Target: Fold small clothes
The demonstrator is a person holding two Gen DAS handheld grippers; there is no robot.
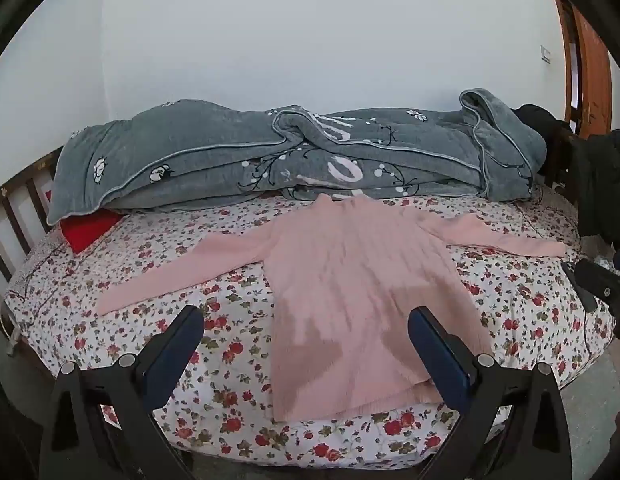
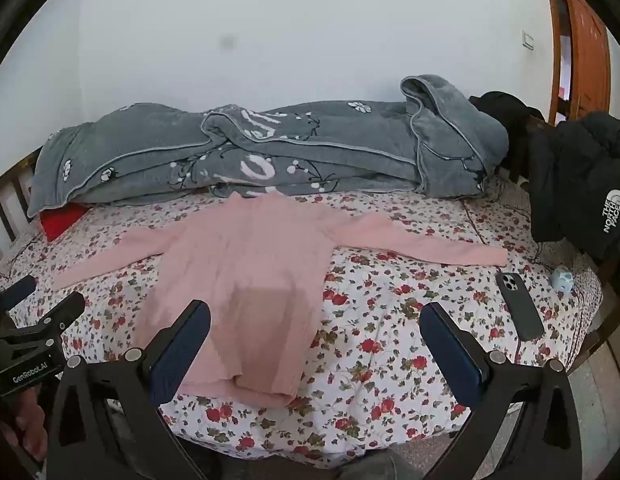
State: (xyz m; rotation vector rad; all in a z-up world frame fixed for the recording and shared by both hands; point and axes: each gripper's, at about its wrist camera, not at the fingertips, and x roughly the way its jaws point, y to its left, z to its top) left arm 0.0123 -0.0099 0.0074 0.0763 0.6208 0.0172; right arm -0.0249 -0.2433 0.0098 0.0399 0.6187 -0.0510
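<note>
A pink knit sweater (image 1: 350,280) lies flat on the flowered bedsheet (image 1: 229,360), sleeves spread to both sides, hem toward me. My left gripper (image 1: 305,320) hovers open over the hem's left part, nothing between its fingers. In the right wrist view the same sweater (image 2: 245,280) lies left of centre. My right gripper (image 2: 316,316) stands open above the sheet, its left finger (image 2: 181,344) over the hem's right part. The left gripper's black body (image 2: 33,336) shows at the far left there; the right gripper's tip (image 1: 598,284) shows at the far right of the left wrist view.
A rumpled grey blanket (image 1: 289,156) lies along the wall behind the sweater, a red item (image 1: 87,230) under its left end. A dark phone (image 2: 520,306) and a small pale blue object (image 2: 562,278) lie on the sheet at right. A black jacket (image 2: 582,184) hangs at the right.
</note>
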